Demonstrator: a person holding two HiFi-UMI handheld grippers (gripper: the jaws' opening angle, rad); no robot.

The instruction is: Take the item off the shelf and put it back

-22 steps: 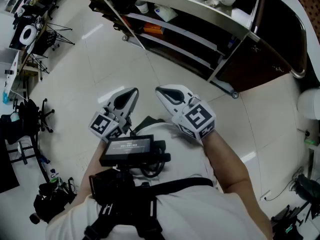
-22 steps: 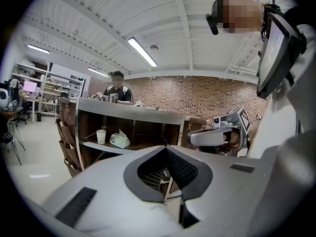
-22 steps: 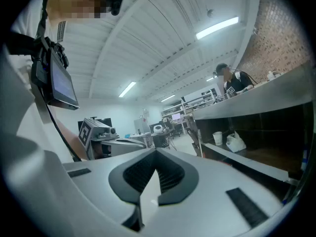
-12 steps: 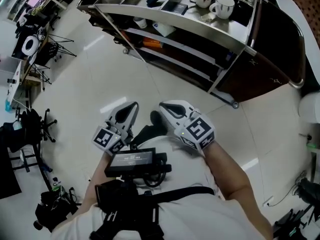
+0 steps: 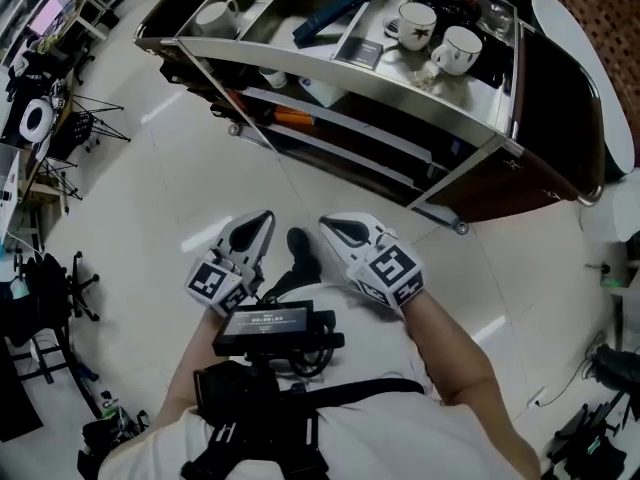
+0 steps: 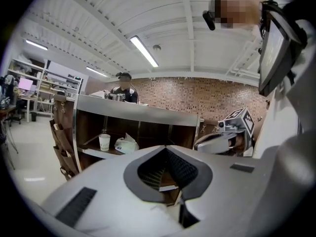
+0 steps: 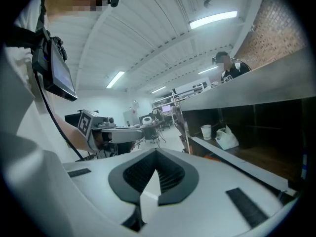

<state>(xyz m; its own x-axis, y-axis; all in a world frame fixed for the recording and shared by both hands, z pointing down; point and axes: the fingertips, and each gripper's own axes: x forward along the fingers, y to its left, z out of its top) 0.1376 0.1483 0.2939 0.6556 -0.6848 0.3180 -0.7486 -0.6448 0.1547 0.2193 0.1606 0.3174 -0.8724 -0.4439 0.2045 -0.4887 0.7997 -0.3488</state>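
- Since the earlier frame the head view has shifted. The shelf [image 5: 350,76] now sits lower in frame with its whole top tier in sight, and both grippers are still side by side, low in front of the body.
- left gripper [image 5: 262,220]: jaws closed tip to tip, nothing between.
- right gripper [image 5: 332,226]: jaws closed, empty.
- Shelf contents are well apart from both grippers: two mugs [image 5: 415,25] and a blue tool [image 5: 333,3] on top, a paper cup [image 6: 104,141] just beside a white bag [image 6: 124,145] lower down.
- Can't tell which one is the task's item.
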